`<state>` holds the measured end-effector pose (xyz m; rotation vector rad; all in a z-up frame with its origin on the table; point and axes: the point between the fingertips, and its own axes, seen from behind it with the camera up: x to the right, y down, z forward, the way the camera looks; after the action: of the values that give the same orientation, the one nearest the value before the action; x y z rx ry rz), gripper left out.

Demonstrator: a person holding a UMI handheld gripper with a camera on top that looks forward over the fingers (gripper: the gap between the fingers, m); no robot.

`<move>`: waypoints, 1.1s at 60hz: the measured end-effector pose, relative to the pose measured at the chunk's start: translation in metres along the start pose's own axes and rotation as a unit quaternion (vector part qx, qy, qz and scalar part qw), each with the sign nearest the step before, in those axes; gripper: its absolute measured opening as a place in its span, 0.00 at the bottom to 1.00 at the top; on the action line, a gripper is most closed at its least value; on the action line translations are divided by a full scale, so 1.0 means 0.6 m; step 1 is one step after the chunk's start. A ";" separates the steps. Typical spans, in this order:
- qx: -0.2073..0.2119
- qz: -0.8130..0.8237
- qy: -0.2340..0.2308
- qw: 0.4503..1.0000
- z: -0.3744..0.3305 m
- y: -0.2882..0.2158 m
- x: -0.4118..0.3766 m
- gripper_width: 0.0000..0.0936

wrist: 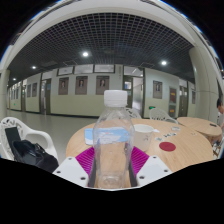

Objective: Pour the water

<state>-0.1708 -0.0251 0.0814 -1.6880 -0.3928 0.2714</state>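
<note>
A clear plastic water bottle (113,140) with a white cap stands upright between my gripper's fingers. My gripper (112,160) is shut on the bottle, with the magenta pads (86,158) pressed against both of its sides. The bottle is held up above a round wooden table (190,150). A white cup (146,133) stands on the table just beyond the bottle, to its right. The bottle hides what lies straight ahead of the fingers.
A small red object (167,147) lies on the table right of the cup. A white chair with a black bag (30,152) stands at the left. A person's arm (219,115) shows at the far right. A large hall with framed pictures lies behind.
</note>
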 end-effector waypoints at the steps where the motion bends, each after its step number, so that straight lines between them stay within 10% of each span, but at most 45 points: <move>1: 0.003 -0.002 0.004 1.000 -0.002 -0.001 0.000 0.50; 31: 0.000 0.240 -0.104 0.965 0.048 -0.075 -0.102 0.35; 66: -0.062 0.816 -0.181 0.545 0.177 -0.201 -0.074 0.36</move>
<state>-0.2655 0.0677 0.1820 -1.5919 1.0969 2.0135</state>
